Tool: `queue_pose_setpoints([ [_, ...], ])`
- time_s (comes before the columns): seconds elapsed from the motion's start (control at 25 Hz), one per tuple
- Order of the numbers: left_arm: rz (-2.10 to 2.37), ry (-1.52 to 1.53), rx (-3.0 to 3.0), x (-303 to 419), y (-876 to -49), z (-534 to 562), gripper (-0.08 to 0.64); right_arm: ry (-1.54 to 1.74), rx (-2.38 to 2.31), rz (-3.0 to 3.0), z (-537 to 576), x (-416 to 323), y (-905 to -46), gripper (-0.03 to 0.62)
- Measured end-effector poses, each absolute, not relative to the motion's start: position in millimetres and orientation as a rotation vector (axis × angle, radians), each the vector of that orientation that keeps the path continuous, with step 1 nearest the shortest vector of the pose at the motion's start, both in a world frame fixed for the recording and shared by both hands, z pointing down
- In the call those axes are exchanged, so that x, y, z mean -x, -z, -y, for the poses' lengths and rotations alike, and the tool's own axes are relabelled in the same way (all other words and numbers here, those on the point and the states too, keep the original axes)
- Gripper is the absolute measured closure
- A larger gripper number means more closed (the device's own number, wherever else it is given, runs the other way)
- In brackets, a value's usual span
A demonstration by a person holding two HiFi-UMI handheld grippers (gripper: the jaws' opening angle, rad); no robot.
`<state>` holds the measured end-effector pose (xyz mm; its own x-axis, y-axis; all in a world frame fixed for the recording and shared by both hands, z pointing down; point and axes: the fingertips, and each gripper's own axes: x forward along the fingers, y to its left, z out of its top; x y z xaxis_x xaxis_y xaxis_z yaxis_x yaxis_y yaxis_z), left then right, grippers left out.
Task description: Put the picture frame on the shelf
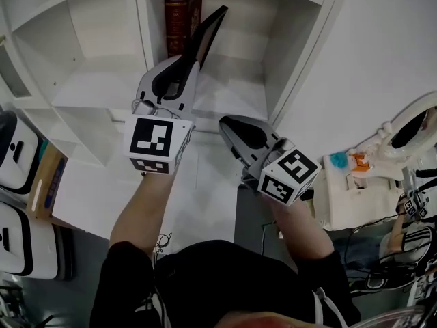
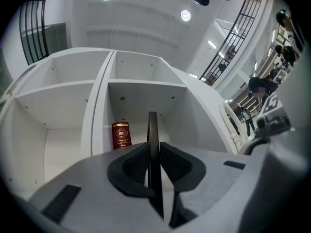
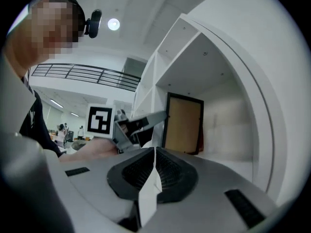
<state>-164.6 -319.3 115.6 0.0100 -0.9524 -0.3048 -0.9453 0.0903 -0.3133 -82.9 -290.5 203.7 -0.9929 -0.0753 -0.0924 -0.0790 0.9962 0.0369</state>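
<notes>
- Here, the flat black picture frame (image 1: 210,27) stands edge-on at the upper middle of the head view, inside the mouth of an open compartment of the white wooden shelf unit (image 1: 102,87).
- The left hand-held gripper (image 1: 188,63) pinches the frame's lower edge. In the left gripper view its dark pads (image 2: 138,161) press on both faces of the frame (image 2: 153,130).
- The right hand-held gripper (image 1: 229,126) sits lower right of the left one, outside the compartment, with its jaws pressed together (image 3: 154,152). A white sliver shows in the slot behind the tips, and I cannot tell what it is.
- A dark red hardback book (image 1: 183,18) stands upright at the left of that compartment beside the white divider. In the left gripper view it (image 2: 121,135) is apart from the frame.
- Right of the frame the compartment floor lies bare up to its side wall.
- In the right gripper view the frame (image 3: 183,125) shows a tan back panel inside a black border. Whether its bottom edge touches the shelf floor cannot be told.
- The book's spine carries a gold emblem reading "RW". The script below it is too small to read.
- Each gripper's cube bears black-and-white square markers.
</notes>
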Motion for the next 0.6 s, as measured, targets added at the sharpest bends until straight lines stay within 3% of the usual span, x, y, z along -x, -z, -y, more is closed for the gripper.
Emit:
queue_pose_setpoints([
  [0.24,-1.903,0.009,1.879,164.4,-117.3,311.4,0.492,-0.161,0.147,-2.994,291.3,112.7,-153.7,0.569],
  [0.6,-1.867,0.025,1.914,167.9,-115.8,323.2,0.492,0.021,0.18,-2.899,323.0,133.5,-95.5,0.568],
])
